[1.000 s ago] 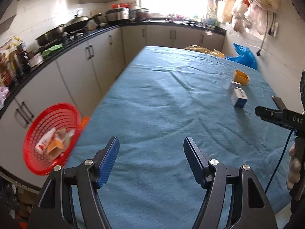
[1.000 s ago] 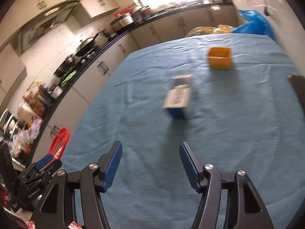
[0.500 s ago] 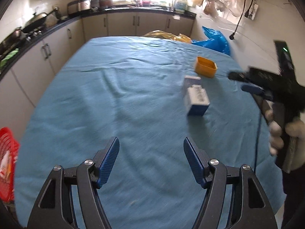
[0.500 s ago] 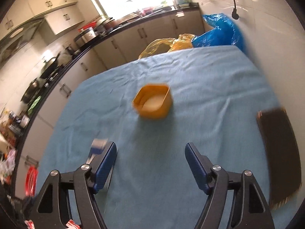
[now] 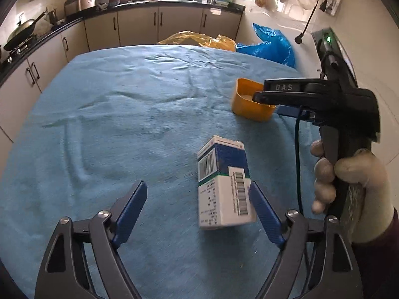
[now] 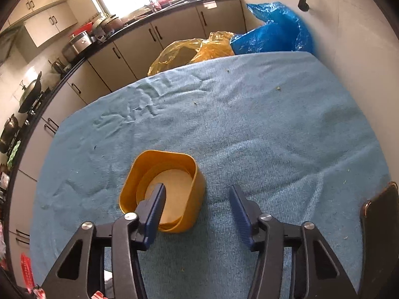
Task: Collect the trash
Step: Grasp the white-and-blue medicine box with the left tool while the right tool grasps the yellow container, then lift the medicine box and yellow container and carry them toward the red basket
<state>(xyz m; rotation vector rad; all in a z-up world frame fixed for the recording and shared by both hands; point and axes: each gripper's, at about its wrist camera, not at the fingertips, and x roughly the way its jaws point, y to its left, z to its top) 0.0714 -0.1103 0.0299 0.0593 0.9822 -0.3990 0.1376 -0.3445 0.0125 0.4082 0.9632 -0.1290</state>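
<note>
Two items of trash on the blue cloth (image 5: 104, 129), one at each of my grippers.

Item 1: box (image 5: 224, 186), white and dark blue with barcodes, lying on the cloth. It sits between the jaws of my left gripper (image 5: 197, 203), hard against the right-hand pad, well clear of the left-hand one. Jaws opening, nothing clamped.

Item 2: yellow tub (image 6: 163, 190), open side up, pale inside. My right gripper (image 6: 197, 205) straddles its near wall: left-hand pad inside the tub, right-hand pad outside, apart from the wall. Jaws closing, not yet pressing on it.

Beyond the jaws, past the far edge of the cloth: yellow bag (image 6: 189, 52), blue bag (image 6: 274, 32).

Gloved right hand (image 5: 354, 186) grips the right gripper's handle, right of the box.
</note>
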